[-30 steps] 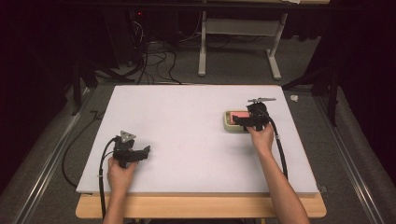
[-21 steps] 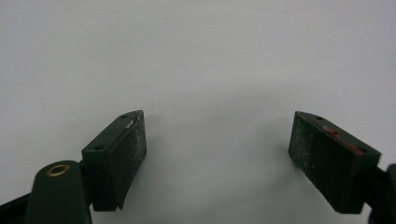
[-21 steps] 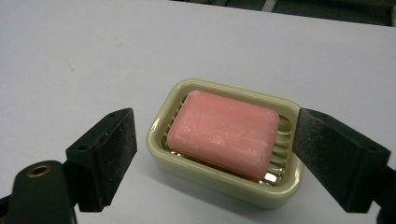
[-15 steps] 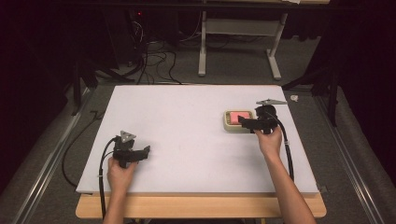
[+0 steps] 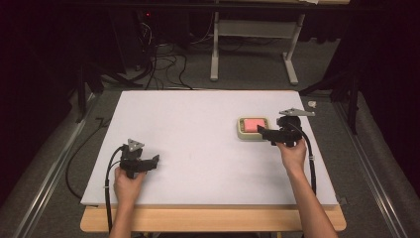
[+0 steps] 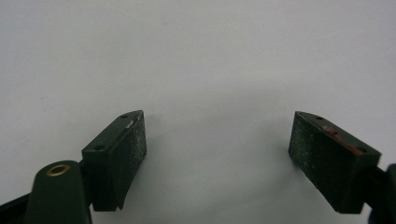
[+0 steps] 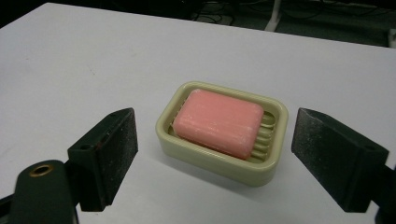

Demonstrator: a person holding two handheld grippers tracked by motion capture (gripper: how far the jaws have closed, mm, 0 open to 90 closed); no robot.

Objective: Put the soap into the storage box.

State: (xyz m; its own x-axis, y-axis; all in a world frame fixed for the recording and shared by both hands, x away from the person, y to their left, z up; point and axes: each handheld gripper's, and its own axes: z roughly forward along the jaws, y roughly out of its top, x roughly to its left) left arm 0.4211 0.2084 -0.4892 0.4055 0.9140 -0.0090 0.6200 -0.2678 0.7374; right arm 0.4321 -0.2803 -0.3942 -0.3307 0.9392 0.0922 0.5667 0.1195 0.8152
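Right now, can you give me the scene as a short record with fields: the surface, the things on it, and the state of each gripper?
surface: white table top
objects: pink soap bar lying in a cream ribbed soap dish
left gripper: open, over bare table
right gripper: open, facing the soap dish, not touching it
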